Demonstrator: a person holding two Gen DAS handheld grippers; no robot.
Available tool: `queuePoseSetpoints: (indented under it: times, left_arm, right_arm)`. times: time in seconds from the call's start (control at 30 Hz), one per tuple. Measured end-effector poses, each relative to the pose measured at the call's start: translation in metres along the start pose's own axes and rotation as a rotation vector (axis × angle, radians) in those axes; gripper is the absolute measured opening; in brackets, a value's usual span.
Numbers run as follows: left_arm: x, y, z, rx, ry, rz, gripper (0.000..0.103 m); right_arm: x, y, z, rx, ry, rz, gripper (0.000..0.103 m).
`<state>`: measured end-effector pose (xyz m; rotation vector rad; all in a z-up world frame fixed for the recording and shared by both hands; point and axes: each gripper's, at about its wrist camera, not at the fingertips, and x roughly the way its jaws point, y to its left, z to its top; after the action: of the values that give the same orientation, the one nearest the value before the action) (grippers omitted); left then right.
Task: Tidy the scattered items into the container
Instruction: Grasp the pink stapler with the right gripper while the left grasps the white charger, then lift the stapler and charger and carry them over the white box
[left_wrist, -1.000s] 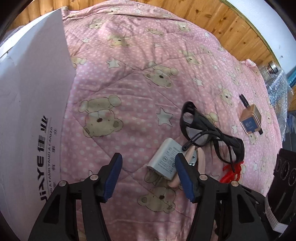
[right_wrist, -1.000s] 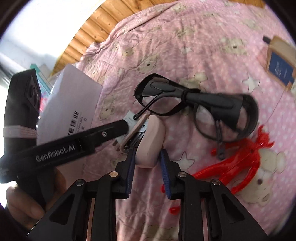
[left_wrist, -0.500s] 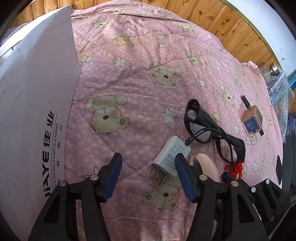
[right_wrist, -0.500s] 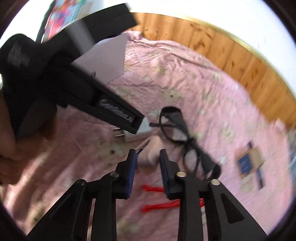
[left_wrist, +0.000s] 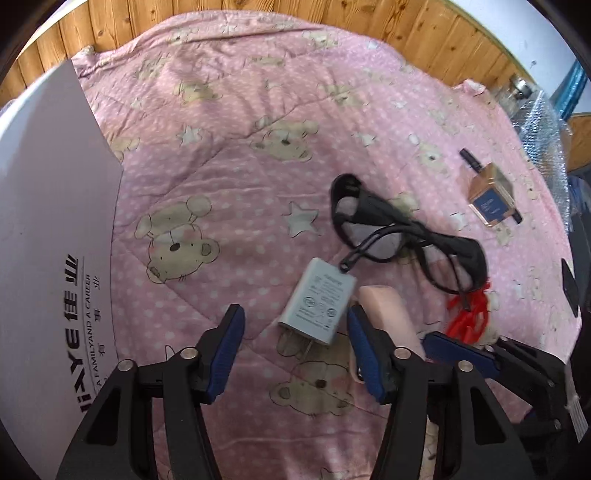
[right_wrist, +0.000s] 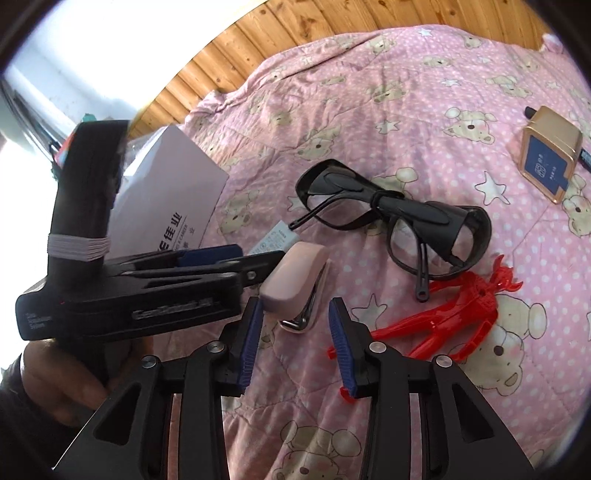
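Far left stands the white box, upright on the bed's pink quilt, nothing visible inside it from here. Next come the left tongs, spread wide and empty, low over the quilt. The grey charger lies just ahead between the two blue pads, closer to the right-hand pad, its long axis running away from the tongs and leaning slightly right, prongs pointing back toward them. That lean is what matters: the pads look set to close across its short width. Just right of it, touching or nearly so, lies the pink stapler, roughly parallel to the charger. The right tongs are open too, holding nothing, with the stapler's near end just ahead of the left pad, so the stapler sits off-centre to their left. Further right lie the black glasses, one arm tip resting at the charger's far end, then the red toy figure, and well apart the small gold-and-blue box.
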<state>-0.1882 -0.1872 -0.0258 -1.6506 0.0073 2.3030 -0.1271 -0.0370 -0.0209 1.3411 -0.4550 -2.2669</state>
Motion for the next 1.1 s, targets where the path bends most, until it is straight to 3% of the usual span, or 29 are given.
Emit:
queuePoseSetpoints:
  times: [0.07,0.3,0.43,0.53,0.57,0.6,0.9,1.1]
  left_arm:
    - [0.0,0.002,-0.001,-0.013,-0.014,0.055,0.037]
    - [-0.007,0.033,-0.01,-0.183,-0.023,0.1,0.037]
    - [-0.003,0.034,-0.005,-0.187,-0.035,0.074,0.044]
    - [-0.003,0.032,-0.004,-0.159,-0.045,0.084,0.04]
    - [-0.004,0.031,-0.004,-0.157,-0.049,0.08,0.038]
    - [-0.007,0.031,-0.005,-0.159,-0.053,0.073,0.037]
    - [-0.028,0.029,-0.008,-0.162,-0.079,0.031,0.036]
    - [-0.026,0.026,-0.015,-0.168,-0.038,0.028,0.036]
  right_arm:
    - [0.004,0.003,0.001,-0.007,0.005,-0.007,0.04]
    - [0.021,0.015,0.003,-0.022,0.022,-0.062,0.041]
    - [0.028,0.014,0.005,0.006,0.005,-0.084,0.045]
    - [0.028,0.011,0.007,0.036,-0.001,-0.084,0.039]
    - [0.025,0.011,0.007,0.035,-0.005,-0.084,0.031]
    - [0.023,0.011,0.008,0.033,-0.011,-0.085,0.029]
    - [0.003,0.02,0.005,0.02,-0.029,-0.1,0.029]
    - [-0.005,0.02,-0.005,0.001,0.0,-0.146,0.029]
